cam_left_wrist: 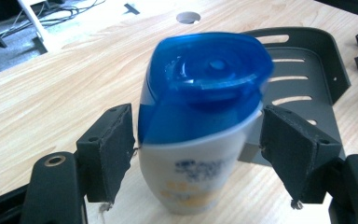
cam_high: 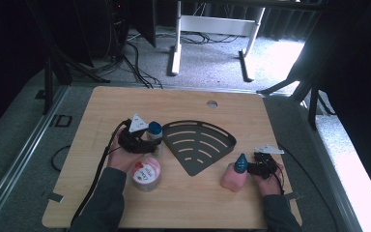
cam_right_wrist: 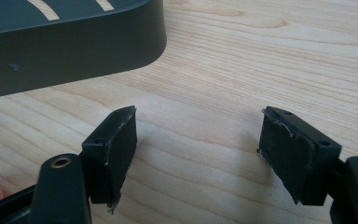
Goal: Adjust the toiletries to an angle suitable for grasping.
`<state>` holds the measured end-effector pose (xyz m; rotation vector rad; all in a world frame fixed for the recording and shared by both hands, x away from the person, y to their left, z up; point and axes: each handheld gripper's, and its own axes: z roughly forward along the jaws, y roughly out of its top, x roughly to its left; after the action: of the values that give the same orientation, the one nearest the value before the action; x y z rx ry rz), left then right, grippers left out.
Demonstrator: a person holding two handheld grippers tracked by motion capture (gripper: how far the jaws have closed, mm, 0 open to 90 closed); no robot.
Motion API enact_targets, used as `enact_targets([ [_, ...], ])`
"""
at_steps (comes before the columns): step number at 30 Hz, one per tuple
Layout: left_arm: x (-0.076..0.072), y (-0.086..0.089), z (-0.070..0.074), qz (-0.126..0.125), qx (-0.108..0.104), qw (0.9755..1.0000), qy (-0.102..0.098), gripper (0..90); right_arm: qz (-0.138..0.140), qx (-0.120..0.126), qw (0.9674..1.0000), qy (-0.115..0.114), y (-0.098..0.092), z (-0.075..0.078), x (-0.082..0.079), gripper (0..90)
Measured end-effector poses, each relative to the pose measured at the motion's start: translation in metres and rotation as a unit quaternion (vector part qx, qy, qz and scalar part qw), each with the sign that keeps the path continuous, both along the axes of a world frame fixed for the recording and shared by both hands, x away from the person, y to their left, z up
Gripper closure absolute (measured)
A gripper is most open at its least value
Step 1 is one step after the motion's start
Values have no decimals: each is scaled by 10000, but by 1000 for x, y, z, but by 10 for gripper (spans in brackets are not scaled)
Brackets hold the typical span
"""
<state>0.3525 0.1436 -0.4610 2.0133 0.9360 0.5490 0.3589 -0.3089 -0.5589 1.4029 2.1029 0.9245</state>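
In the left gripper point(cam_left_wrist: 198, 140) view we see open jaws around the bottle point(cam_left_wrist: 200, 126); right gripper point(cam_right_wrist: 198, 154) jaws open over bare table point(cam_right_wrist: 261, 56).

Grey carpet floor point(cam_high: 212, 53) beyond the jaws; white desk frame point(cam_high: 212, 29) (cables beneath); bright daylight patch at right.
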Motion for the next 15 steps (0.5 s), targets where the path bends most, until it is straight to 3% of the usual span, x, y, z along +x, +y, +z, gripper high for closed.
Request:
enact_targets([
  [3,-10,9,-4,75,29,9999,66,347,-14,0,10000,-7,-1,0,-1,276],
  [8,-23,28,-9,190,-161,9996,146,447,-46,1,10000,-13,-1,0,-2,290],
  [12,-25,47,-20,423,-220,9984,309,549,-38,6,10000,43,-2,1,-4,307],
  [15,-22,57,-33,560,-166,9969,522,649,67,150,9998,91,-6,5,-6,573],
])
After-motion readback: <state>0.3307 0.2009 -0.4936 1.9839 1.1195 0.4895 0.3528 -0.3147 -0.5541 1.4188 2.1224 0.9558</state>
